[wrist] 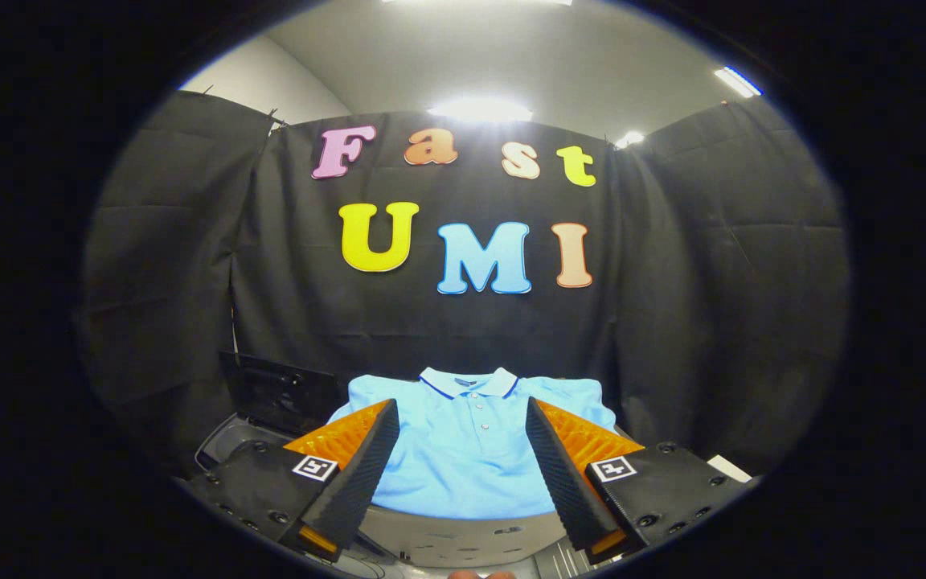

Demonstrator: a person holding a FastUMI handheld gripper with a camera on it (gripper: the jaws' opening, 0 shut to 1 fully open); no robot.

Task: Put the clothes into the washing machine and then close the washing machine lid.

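A light blue polo shirt (463, 442) with a white, dark-trimmed collar lies folded flat on a grey surface just ahead of my gripper (460, 414). The gripper is open, its two fingers spread wide and apart from the shirt, framing its buttoned front from above. To the left, behind the left finger, stands a dark machine (270, 402) with its black lid raised upright; its opening is mostly hidden by the finger.
The grey surface's front edge (463, 535) runs below the shirt, between the fingers. A pale flat piece (727, 466) shows just past the right finger. Black cloth walls close in behind and on both sides.
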